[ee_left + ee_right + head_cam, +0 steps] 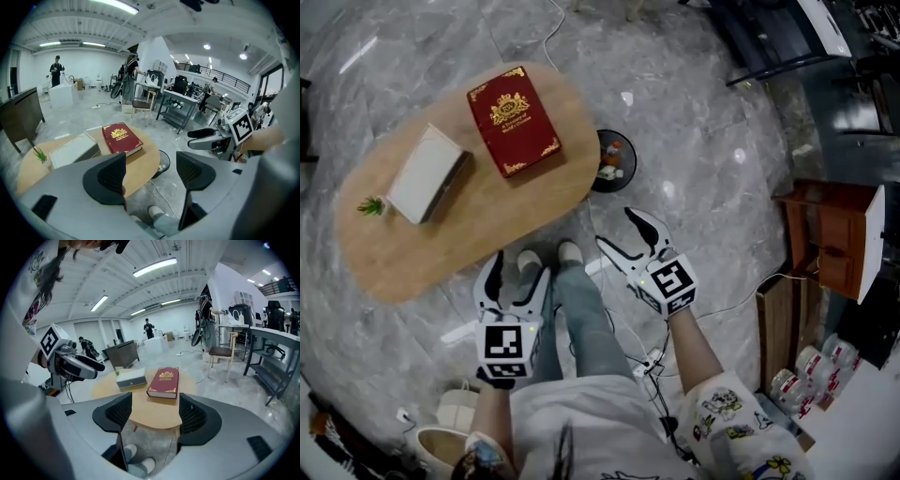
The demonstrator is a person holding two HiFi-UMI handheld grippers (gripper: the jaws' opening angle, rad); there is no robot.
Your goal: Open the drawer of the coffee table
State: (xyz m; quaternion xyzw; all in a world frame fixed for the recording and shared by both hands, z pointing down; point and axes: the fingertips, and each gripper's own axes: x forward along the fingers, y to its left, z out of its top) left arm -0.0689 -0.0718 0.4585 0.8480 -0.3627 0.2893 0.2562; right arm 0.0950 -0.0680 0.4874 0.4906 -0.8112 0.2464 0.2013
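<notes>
Both grippers are held out in front of the person, low over the grey marble floor (722, 112). The left gripper (518, 277) has its fingers spread apart with nothing between them; in its own view (150, 173) only floor, a shoe and the table's edge show in the gap. The right gripper (617, 228) is likewise spread wide and empty (154, 413), hanging over the floor just off the table's near edge. Between the two grippers stand the person's shoes (570, 251), toes close to the table.

The oval wooden table (487, 225) lies just ahead, and neither gripper touches it. On its top, toward the left end, sits a white box (427, 173). In the right gripper view its grey front (132, 382) carries a small knob like a drawer front, and it sits flush and shut. A small plant (370, 206) stands just beside the box at the left edge. A red book (513, 120) lies flat at the right end, near the box but apart from it.

Beyond the right end, a round black disc (614, 159) rests on the floor. Well off to the right stands a wooden cabinet (834, 234).
</notes>
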